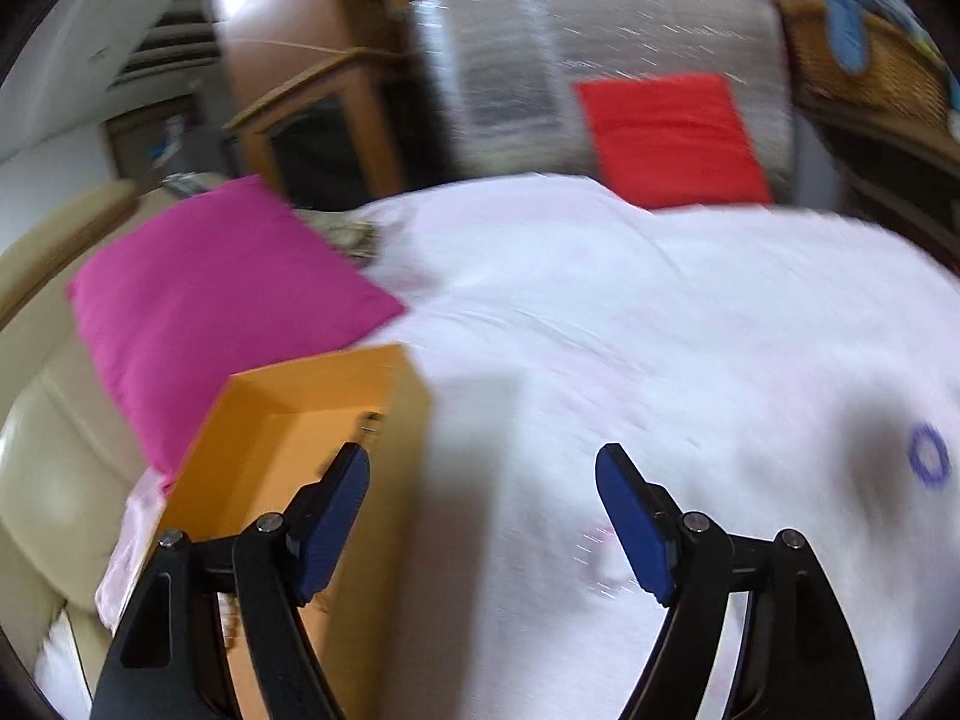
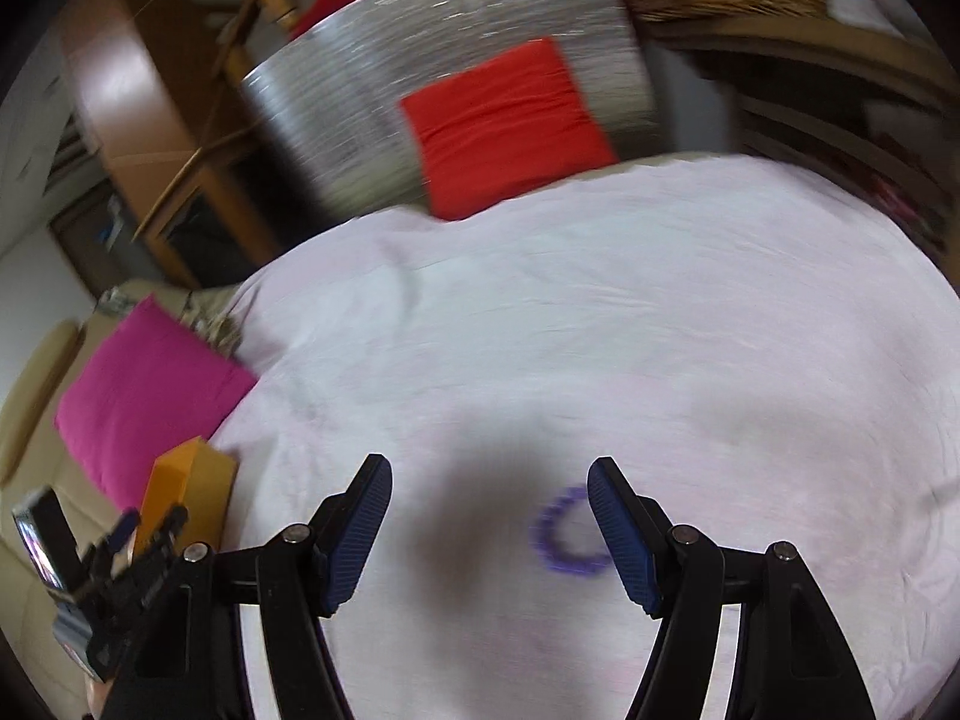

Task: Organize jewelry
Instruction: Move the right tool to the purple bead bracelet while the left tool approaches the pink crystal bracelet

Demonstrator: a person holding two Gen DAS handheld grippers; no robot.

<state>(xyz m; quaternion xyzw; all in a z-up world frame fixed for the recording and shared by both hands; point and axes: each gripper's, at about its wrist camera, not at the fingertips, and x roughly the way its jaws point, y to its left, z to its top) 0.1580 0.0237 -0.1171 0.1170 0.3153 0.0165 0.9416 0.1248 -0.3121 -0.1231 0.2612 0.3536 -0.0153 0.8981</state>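
Both pictures are blurred, so small details are hard to read.

In the left wrist view, the left gripper (image 1: 483,468) hangs over a pale pink-white sheet (image 1: 600,312) with its 2 blue pads wide apart and nothing between them. Its left finger (image 1: 336,504) stands in front of an open orange box (image 1: 288,420), which sits at the left edge of the sheet. Inside the box, near its far right corner, a small metallic item (image 1: 371,421) is visible — too small and blurred to say what it is. A magenta cushion (image 1: 210,300) lies just behind the box, on a cream sofa (image 1: 42,450). Far to the right on the sheet lies a purple beaded bracelet (image 1: 929,456), well apart from this gripper.

In the right wrist view, the right gripper (image 2: 489,492) also has its fingers apart and holds nothing. The purple beaded bracelet (image 2: 567,534) lies flat on the sheet (image 2: 600,300) between the 2 pads, just beside the right one; whether it touches that pad I cannot tell. A dark shadow falls on the cloth just left of the bracelet. At the lower left the left gripper (image 2: 129,531) is seen in front of the orange box (image 2: 186,480).

At the back of both views, a red cushion (image 2: 510,126) leans on a grey striped backrest (image 2: 432,60).
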